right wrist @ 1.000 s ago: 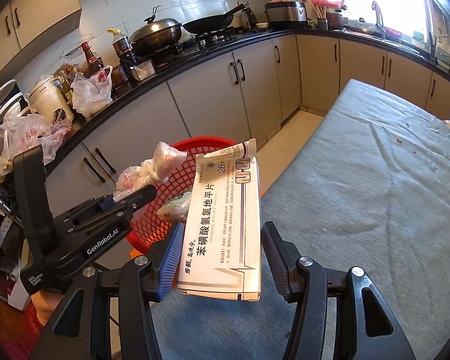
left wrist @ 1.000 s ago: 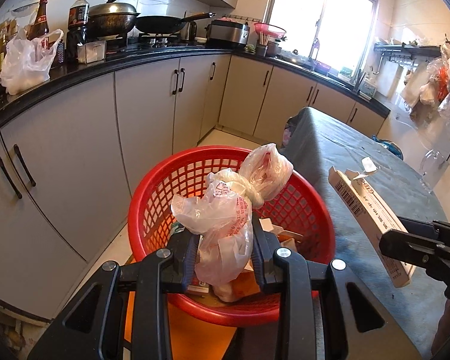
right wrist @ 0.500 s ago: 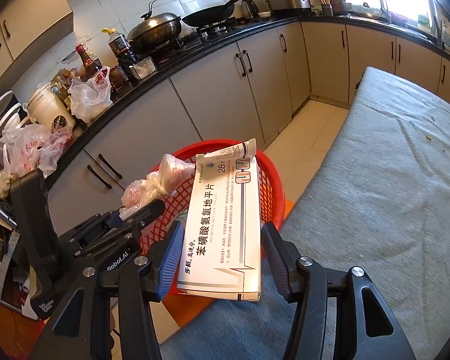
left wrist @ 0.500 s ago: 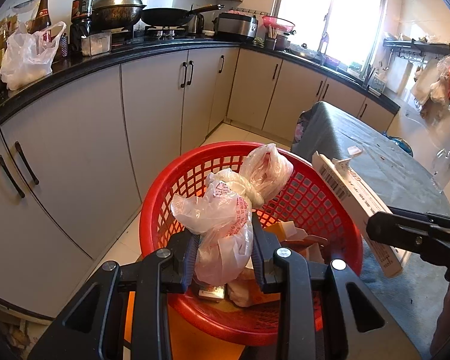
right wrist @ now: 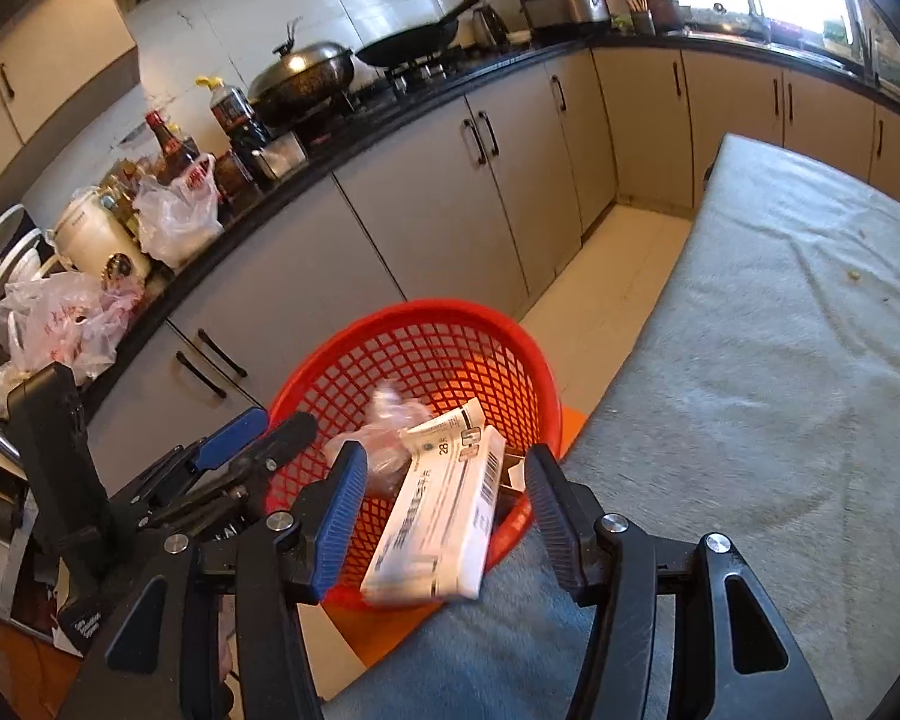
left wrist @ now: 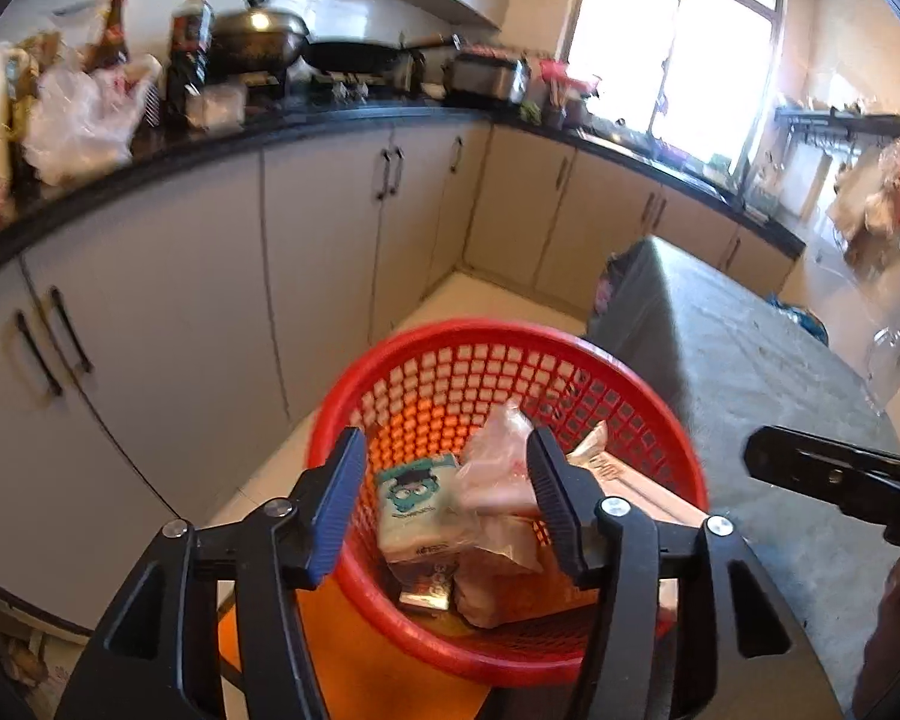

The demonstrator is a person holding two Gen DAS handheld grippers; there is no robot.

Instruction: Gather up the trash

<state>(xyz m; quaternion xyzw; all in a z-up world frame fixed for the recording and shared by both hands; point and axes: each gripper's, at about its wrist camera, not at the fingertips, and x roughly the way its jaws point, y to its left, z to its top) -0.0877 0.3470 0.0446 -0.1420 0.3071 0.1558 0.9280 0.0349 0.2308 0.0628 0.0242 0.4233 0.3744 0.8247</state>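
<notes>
Both grippers hang over the round red plastic mesh basket point(left wrist: 504, 372) so that whatever they let go lands inside it. The left gripper point(left wrist: 444, 504) has just been opening; its jaws stand spread with nothing between the pads, and the crumpled pinkish plastic bag point(left wrist: 498, 468) lies below them among the other rubbish, beside a small packet printed with a teal cartoon face point(left wrist: 417, 498). The right gripper point(right wrist: 444, 516) also shows parted jaws: the long white cardboard medicine box point(right wrist: 444, 516) tilts between them, touching neither pad, over the basket's near rim beside the grey cloth-covered table point(right wrist: 780, 396).
</notes>
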